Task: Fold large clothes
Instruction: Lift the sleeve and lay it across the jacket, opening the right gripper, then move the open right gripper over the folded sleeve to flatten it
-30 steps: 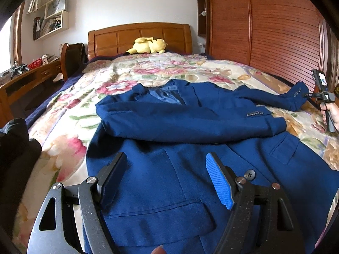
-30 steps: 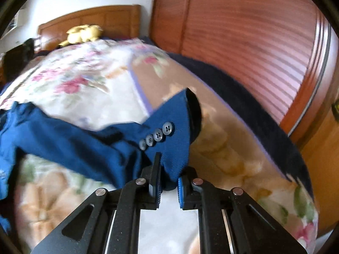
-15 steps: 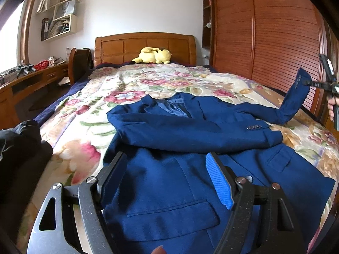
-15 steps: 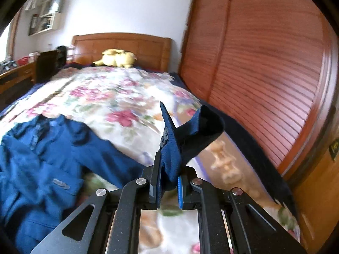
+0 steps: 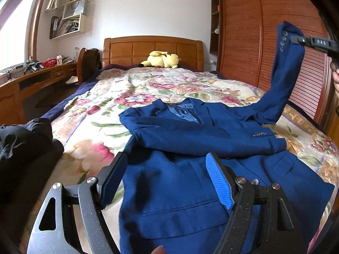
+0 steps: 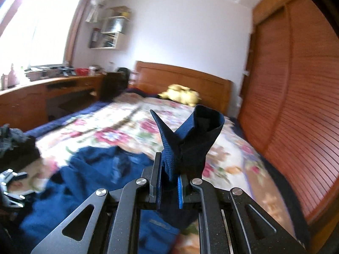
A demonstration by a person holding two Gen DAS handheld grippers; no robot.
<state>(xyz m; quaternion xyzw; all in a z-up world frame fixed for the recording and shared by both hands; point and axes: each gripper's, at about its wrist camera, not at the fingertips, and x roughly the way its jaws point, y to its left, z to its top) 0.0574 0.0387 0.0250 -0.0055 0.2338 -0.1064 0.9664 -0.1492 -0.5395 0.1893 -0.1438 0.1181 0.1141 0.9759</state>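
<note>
A blue suit jacket (image 5: 190,180) lies face up on the flowered bedspread (image 5: 148,89). One sleeve (image 5: 201,139) is folded across its chest. My left gripper (image 5: 165,180) is open and empty, hovering over the jacket's lower front. My right gripper (image 6: 168,182) is shut on the cuff (image 6: 186,146) of the other sleeve and holds it high above the bed. In the left wrist view that sleeve (image 5: 284,69) hangs up at the right from the right gripper (image 5: 296,40). The jacket also shows blurred below in the right wrist view (image 6: 95,180).
A wooden headboard (image 5: 152,50) with a yellow plush toy (image 5: 161,60) is at the far end. A wooden sliding wardrobe (image 5: 254,42) runs along the right. A desk (image 5: 31,82) and chair (image 5: 89,65) stand at the left. Dark clothes (image 5: 23,148) lie at the bed's near left.
My right gripper has lifted the sleeve cuff from the bed's right edge high into the air and swung toward the jacket. The left gripper stays open over the hem.
</note>
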